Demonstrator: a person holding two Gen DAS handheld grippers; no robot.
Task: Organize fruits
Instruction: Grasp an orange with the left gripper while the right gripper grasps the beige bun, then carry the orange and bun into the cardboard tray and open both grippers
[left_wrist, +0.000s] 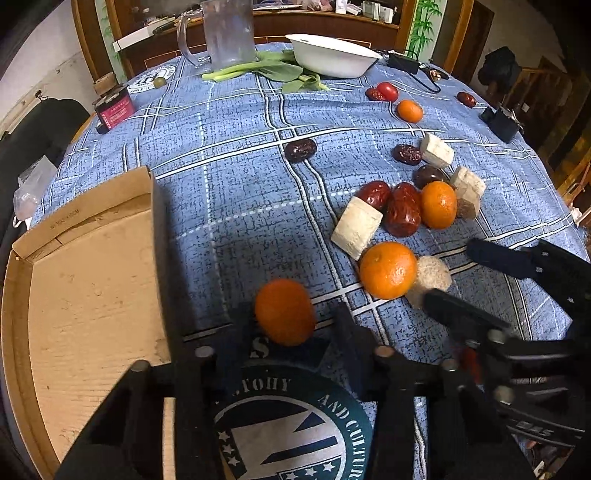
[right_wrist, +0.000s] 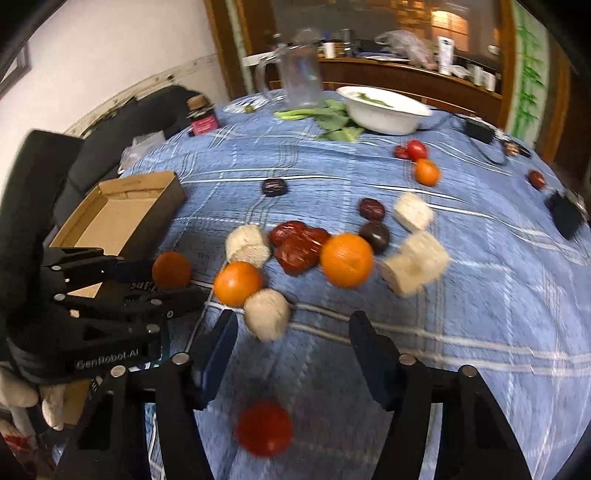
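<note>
Left gripper (left_wrist: 286, 321) had its two dark fingers drawn in on either side of a small orange (left_wrist: 284, 312), the fruit sitting right between the tips just beside the tall near wall of the cardboard box (left_wrist: 92, 266); from the right wrist view the same orange (right_wrist: 171, 269) sat between those fingers, which looked pressed to it, so I judged it held, though the blur left the contact short of certain. No earlier picture was there to show more than that. That relation settled the coming move: the box lay directly to the left gripper's left, its open tray touching nothing but the cloth, so the orange would need only a lift over the wall and a short carry sideways. Right gripper (right_wrist: 291, 350) stood about half open and held nothing; its fingers pointed at the blue checked tablecloth (left_wrist: 240, 184), with a pale round piece (right_wrist: 266, 314) just beyond the left finger and a red tomato (right_wrist: 264, 428) lying on the cloth nearer the camera, beneath the open gap. A second orange (left_wrist: 388, 269) lay just ahead of the right gripper's tips, closer to that hand than to the left. Beyond it the rest crowded together: red dates (left_wrist: 402, 214), another orange (left_wrist: 438, 204) and pale cut chunks (left_wrist: 356, 227), all well apart from the box. A white bowl (left_wrist: 332, 55) stood at the far edge.
</note>
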